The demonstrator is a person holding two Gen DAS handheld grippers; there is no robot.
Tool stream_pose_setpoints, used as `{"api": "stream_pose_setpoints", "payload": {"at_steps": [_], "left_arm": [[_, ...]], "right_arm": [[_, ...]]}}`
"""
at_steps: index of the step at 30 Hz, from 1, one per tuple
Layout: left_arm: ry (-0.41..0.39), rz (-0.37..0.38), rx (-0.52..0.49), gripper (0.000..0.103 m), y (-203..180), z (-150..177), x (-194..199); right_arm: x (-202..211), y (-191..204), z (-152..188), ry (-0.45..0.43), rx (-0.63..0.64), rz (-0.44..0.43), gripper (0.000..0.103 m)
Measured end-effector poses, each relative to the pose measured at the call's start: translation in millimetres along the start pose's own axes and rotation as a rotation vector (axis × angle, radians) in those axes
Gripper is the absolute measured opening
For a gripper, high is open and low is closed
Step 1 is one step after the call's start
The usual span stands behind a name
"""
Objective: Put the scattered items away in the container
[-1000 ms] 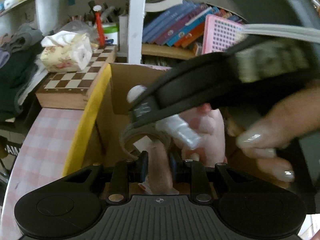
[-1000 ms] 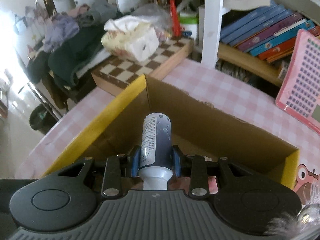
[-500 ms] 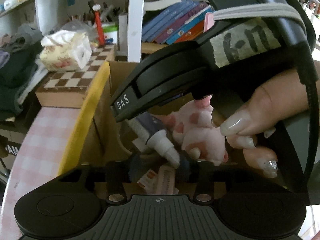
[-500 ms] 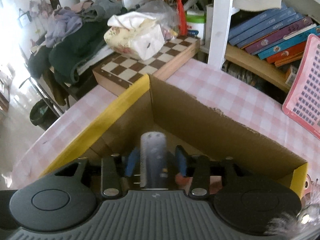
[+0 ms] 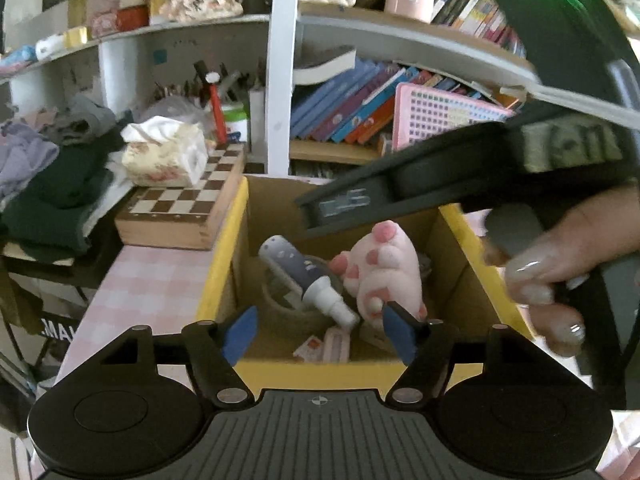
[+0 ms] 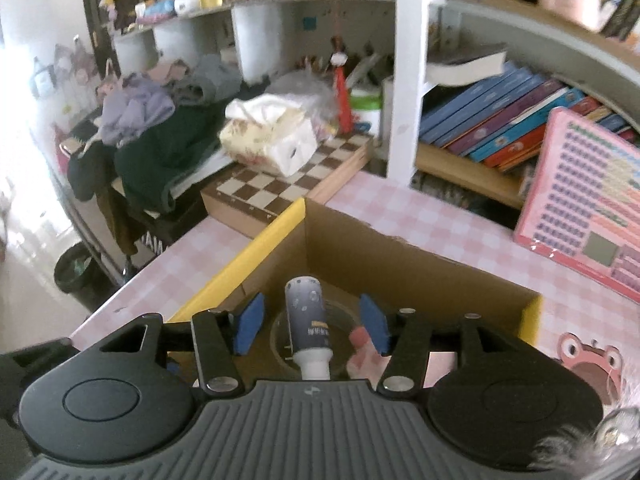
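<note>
Two things now lie loose inside the cardboard box (image 5: 460,240): the small spray bottle (image 5: 308,276), slanted with its white cap toward 5 o'clock in my left view, and beside it at 3 o'clock the pink plush toy (image 5: 388,268). Under them I see a roll of tape (image 5: 288,312) and some small packets (image 5: 324,346) on the box floor.

One second ago my right gripper (image 6: 312,326) pinched the bottle and my left gripper (image 5: 320,332) was closed down in the box. Both have just been opening, and now the blue pads stand apart on each side with nothing pressed between them. In the right view the bottle lies between the pads but free of them, so I judge it is released. The left jaws are the wider ones and hold nothing.

For the task this means two more items are in the container. My right hand (image 5: 560,268) with its tool crosses at 2 o'clock above the box. Outside, at 10 o'clock, the chessboard (image 5: 184,208) carries a tissue pack (image 5: 164,156), and the pink checked tablecloth (image 6: 440,216) shows around the box.
</note>
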State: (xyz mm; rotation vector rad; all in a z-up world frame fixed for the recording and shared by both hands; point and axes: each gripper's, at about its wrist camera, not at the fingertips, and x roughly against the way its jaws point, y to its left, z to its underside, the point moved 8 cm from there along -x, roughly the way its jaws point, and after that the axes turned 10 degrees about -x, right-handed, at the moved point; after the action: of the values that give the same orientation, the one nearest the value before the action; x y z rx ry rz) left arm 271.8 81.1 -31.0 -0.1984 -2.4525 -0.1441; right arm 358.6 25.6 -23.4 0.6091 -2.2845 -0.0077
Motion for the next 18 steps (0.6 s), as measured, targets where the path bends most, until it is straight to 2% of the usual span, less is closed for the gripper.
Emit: {"api": "stream_pose_setpoints", "payload": {"at_steps": [7, 11, 14, 18], "left_arm": [[-0.049, -0.001, 0.008, 0.077, 5, 14, 47], [-0.096, 0.013, -0.029, 0.083, -1, 14, 74], [-0.123, 0.020, -0.046, 0.088, -6, 14, 87], [-0.124, 0.031, -0.063, 0.088, -11, 22, 93]], "right_arm": [[57, -11, 23, -0.080, -0.017, 0.056, 0.056], [86, -18, 38, -0.115, -0.034, 0.089, 0.058], [105, -23, 50, -0.137, -0.051, 0.110, 0.062], [126, -27, 70, -0.157, -0.070, 0.142, 0.063]]}}
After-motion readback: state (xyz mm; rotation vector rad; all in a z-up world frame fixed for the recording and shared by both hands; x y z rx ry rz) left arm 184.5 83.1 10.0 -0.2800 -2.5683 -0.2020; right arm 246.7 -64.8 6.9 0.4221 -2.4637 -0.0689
